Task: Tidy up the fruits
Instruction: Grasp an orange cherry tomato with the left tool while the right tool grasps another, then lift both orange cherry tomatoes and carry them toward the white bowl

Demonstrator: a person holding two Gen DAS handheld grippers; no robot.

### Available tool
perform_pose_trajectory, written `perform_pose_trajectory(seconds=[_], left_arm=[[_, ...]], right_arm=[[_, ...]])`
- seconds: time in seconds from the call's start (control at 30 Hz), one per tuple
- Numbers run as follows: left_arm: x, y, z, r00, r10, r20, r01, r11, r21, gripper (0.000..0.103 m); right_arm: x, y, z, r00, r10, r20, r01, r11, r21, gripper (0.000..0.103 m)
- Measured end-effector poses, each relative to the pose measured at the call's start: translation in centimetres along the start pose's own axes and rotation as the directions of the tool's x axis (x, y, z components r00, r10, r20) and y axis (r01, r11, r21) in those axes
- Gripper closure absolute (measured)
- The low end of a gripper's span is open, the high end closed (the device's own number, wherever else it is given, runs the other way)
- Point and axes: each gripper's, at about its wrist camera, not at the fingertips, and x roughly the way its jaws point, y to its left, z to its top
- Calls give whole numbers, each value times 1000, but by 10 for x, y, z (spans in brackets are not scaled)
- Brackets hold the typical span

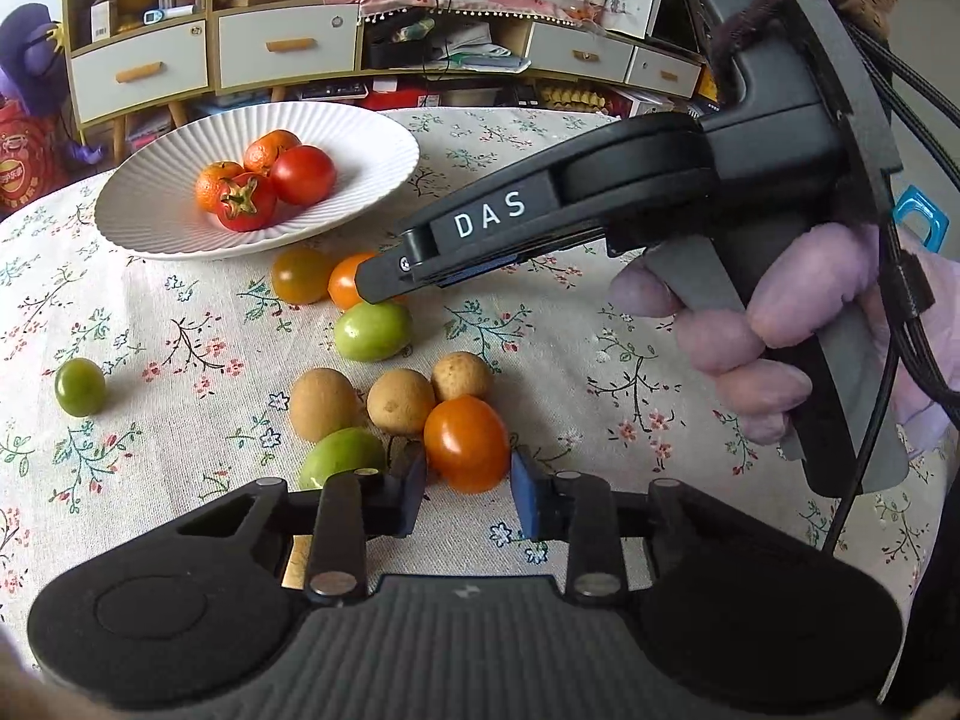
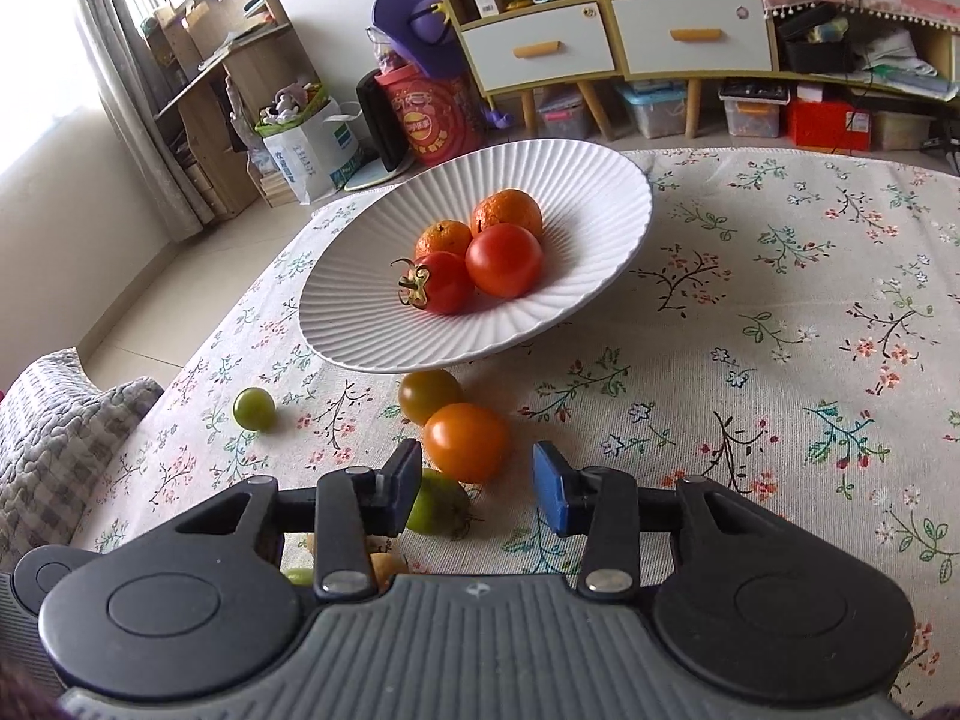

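Round orange tomato (image 1: 466,443) on floral tablecloth (image 1: 600,372), sitting btwn spread fingers of left gripper (image 1: 468,489), jaws apart, contact unclear. Right gripper (image 2: 477,483) also apart, framing second orange tomato (image 2: 466,441) near ribbed white plate (image 2: 372,324) w/ two red tomatoes and two mandarins.

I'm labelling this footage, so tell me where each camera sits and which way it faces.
Left wrist: on the left gripper, facing the loose fruit and white plate; shows its open fingers, the right gripper and gloved hand.
Right wrist: on the right gripper, facing the white plate; shows only its open fingers.
Shared: plate, floral tablecloth.
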Motion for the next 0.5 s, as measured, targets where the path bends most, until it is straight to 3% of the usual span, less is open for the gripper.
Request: perform_pose_trajectory(seconds=[0.5], left_arm=[[-2,-1,-1,1000,-3,11,3,1000,4,79]], right_arm=[[9,9,4,1000,-22,-15,21,998,-60,73]])
